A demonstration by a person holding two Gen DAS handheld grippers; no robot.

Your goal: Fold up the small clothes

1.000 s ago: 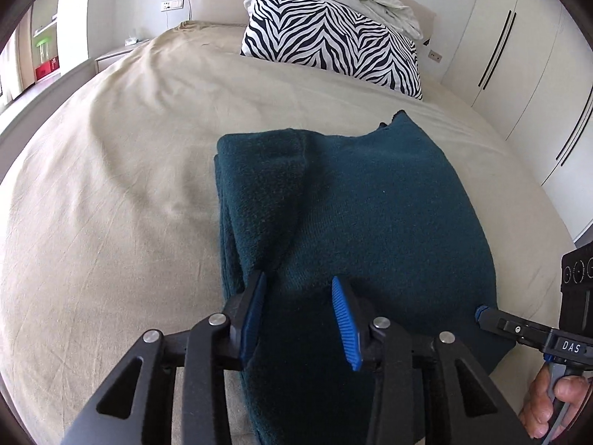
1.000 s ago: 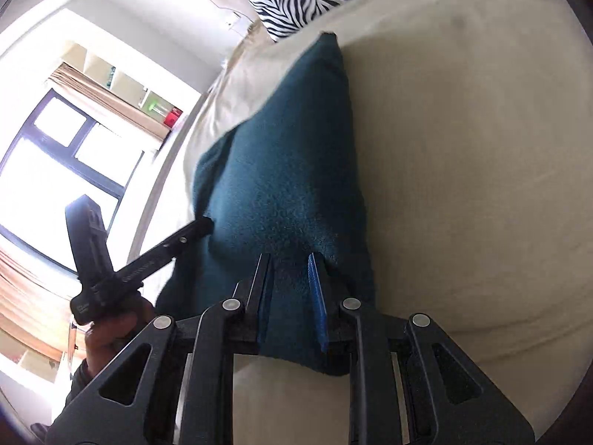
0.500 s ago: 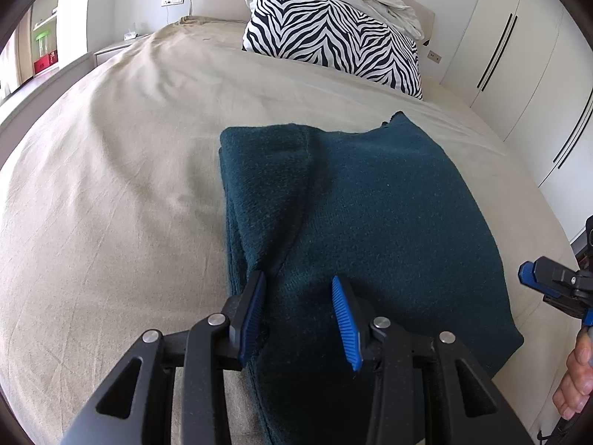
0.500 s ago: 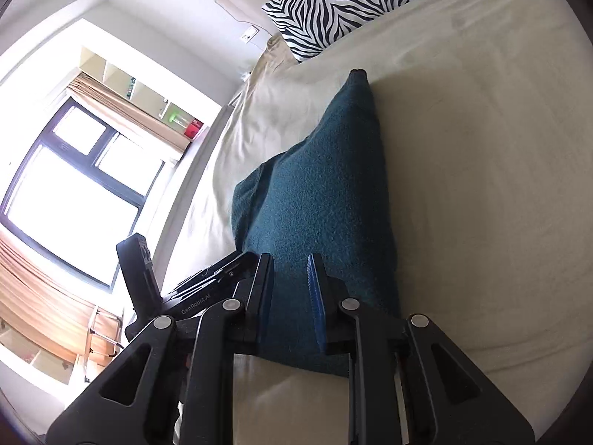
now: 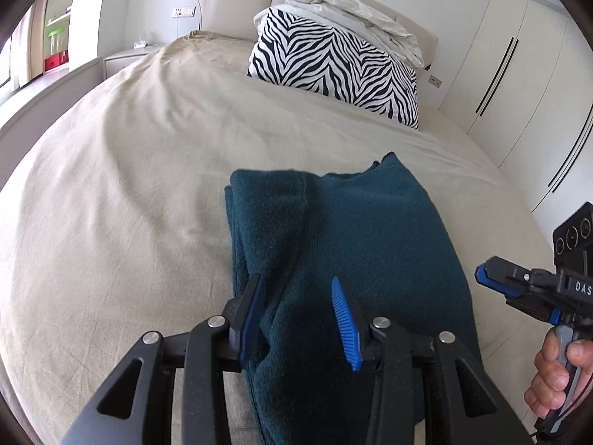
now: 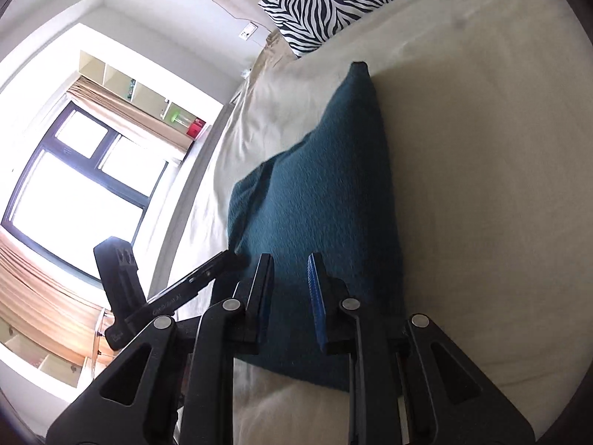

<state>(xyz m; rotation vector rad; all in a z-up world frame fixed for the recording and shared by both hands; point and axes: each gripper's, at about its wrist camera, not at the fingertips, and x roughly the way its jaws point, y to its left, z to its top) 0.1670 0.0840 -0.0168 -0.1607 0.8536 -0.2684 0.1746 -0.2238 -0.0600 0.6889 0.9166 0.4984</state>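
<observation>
A dark teal knitted garment (image 5: 352, 230) lies folded lengthwise on the beige bed (image 5: 129, 185), with a thicker folded band along its left side. My left gripper (image 5: 296, 280) hovers over its near end, jaws apart, no cloth pinched between the blue pads. In the right wrist view the same garment (image 6: 326, 185) stretches away from my right gripper (image 6: 289, 257), whose jaws stand narrowly apart above the near edge with nothing in them. The right gripper (image 5: 481, 276) also shows beside the garment's right edge, held by a person's hand (image 5: 556, 382). The left gripper (image 6: 237, 257) reaches in at the garment's left corner.
A zebra-print pillow (image 5: 333, 66) leans at the headboard with crumpled white bedding (image 5: 352, 11) on top. White wardrobe doors (image 5: 519, 74) line the right wall. A nightstand (image 5: 126, 61) and a bright window (image 6: 74, 185) lie to the left. Beige sheet (image 6: 481, 185) spreads around the garment.
Both grippers have lifted a little off the garment. The right gripper's tips, which touched the garment's right edge, now stand clear beside it. The garment has stayed flat.
</observation>
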